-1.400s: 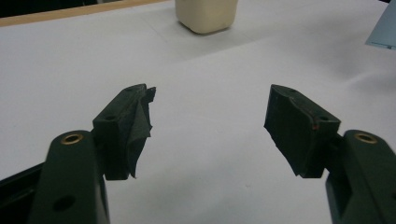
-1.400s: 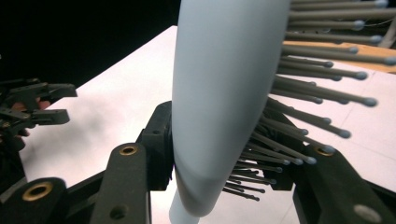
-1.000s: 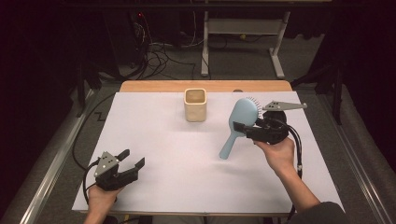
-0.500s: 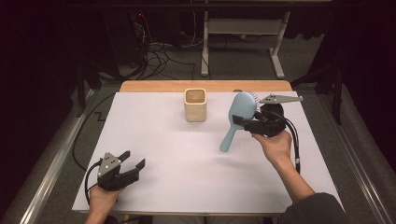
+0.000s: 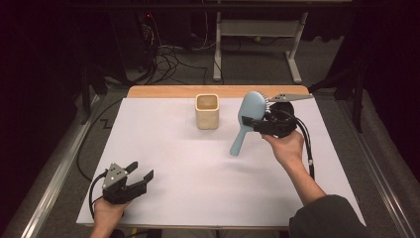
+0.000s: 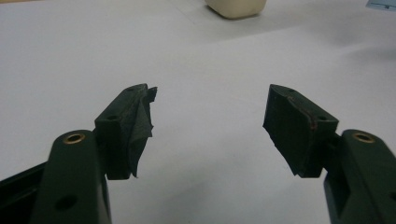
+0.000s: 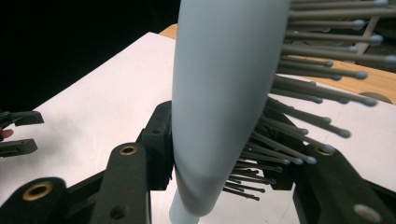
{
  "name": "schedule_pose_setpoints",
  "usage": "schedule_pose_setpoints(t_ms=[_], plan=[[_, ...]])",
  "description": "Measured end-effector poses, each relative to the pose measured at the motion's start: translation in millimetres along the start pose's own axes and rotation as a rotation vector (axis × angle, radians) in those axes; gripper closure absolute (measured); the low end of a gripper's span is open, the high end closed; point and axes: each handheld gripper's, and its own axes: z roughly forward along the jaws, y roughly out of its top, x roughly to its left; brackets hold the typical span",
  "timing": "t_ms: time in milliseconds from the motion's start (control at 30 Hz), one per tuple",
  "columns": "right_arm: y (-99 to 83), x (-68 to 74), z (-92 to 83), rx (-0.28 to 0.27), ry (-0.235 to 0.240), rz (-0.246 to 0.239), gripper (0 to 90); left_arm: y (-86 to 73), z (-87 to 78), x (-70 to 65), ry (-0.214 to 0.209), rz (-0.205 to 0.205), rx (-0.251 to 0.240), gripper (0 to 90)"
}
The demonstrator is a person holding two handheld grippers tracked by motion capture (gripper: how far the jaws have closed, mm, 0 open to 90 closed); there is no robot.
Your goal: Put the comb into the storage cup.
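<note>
My right gripper (image 5: 255, 124) is clamped on the light blue hairbrush (image 5: 246, 119), the jaws pressing on the lower part of its head just above the handle; in the right gripper view one black pad sits flat against the smooth back of the hairbrush (image 7: 219, 102) while the other jaw is buried among the bristles. Compared with a second ago I have carried the brush a little toward the far edge of the table (image 5: 168, 148) and slightly higher, so its head now hangs over the far right part of the white surface, near the wooden strip (image 5: 163, 91) along the far edge, and its handle points down and toward the near left, clear of the surface. The brush stands more upright than it did then. It is to the right of the cream square cup (image 5: 207, 111), near it but apart. The cup has not shifted; it stands upright close to the middle of the far edge. My left gripper (image 5: 140, 177) rests where it was, by the near left corner of the table, its fingers spread apart with nothing between them; in the left gripper view the two black pads (image 6: 289, 126) stand wide over bare white surface, with the cup (image 6: 236, 7) far ahead.
</note>
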Motion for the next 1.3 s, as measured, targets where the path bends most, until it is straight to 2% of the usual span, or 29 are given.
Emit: schedule_pose_setpoints(t_ms=[533, 1300], plan=[[25.6, 3.5, 4.7, -0.020, -0.018, -0.016, 54.0, -1.1, -1.3, 1.9, 0.003, -0.027, -0.007, 32.7], [51.5, 3.7, 19.1, -0.035, -0.013, -0.006, 54.2, -1.9, -2.2, 2.7, -0.002, -0.024, -0.006, 32.6]])
